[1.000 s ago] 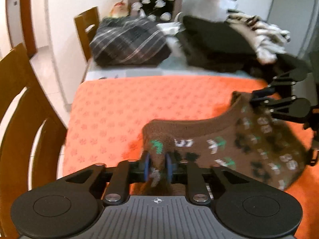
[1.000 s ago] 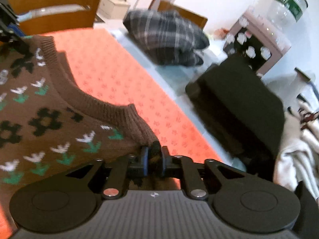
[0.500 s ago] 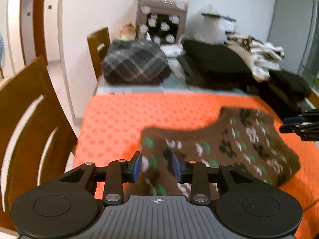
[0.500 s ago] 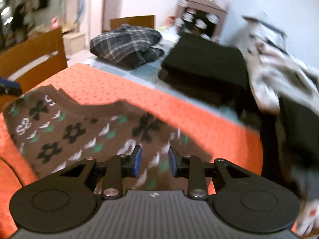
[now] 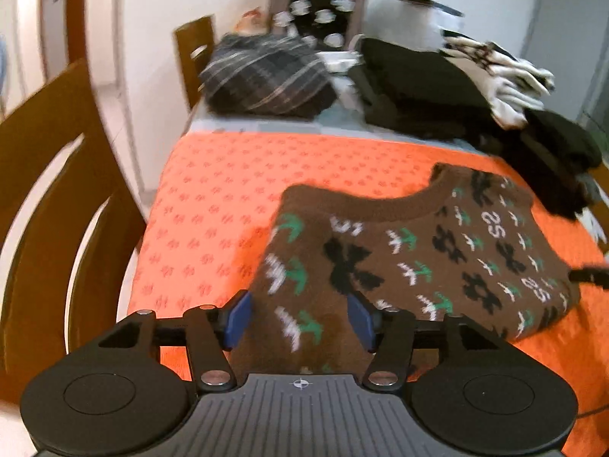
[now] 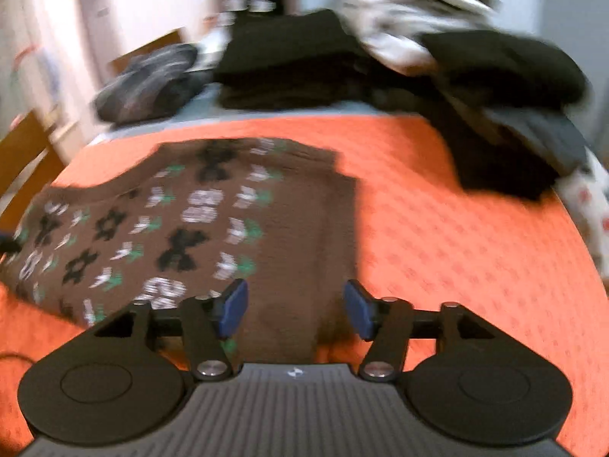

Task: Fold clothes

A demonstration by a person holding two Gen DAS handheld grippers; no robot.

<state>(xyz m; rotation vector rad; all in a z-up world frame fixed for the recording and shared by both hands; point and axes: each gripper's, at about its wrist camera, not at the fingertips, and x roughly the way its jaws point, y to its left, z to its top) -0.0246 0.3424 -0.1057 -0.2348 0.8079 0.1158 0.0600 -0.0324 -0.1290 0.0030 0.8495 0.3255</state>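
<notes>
The left gripper [image 5: 298,318] has its blue-padded fingers spread wide apart with nothing between them; below and just past the gap lies the near left part of the brown patterned sweater [image 5: 418,259]; the right gripper [image 6: 293,312] is likewise spread wide and holds nothing, with the plain brown right side of the same sweater [image 6: 182,228] under its gap. The sweater lies folded on the orange tablecloth [image 5: 228,205], its ribbed neckline turned toward the far side.

Only the left wrist view shows the wooden chair [image 5: 49,190] tight against the table's left edge, a second wooden chair [image 5: 192,53] further back, and a dark tip [image 5: 588,276], not identifiable, at the sweater's right end; the right wrist view, much blurred, alone shows the broad strip of bare orange cloth [image 6: 456,228] to the right of the sweater, running to the table's right edge.

To the left of the sweater the cloth is bare up to the table's edge; beyond it a band of cloth is bare up to the clothes at the far end: a folded plaid garment [image 5: 266,80] on the left, a black folded pile [image 5: 418,87] in the middle, a white-and-black patterned garment [image 5: 498,72] on the right; dark clothes [image 6: 506,114] spill onto the cloth's far right corner; a patterned cabinet [image 5: 319,7] stands behind.
</notes>
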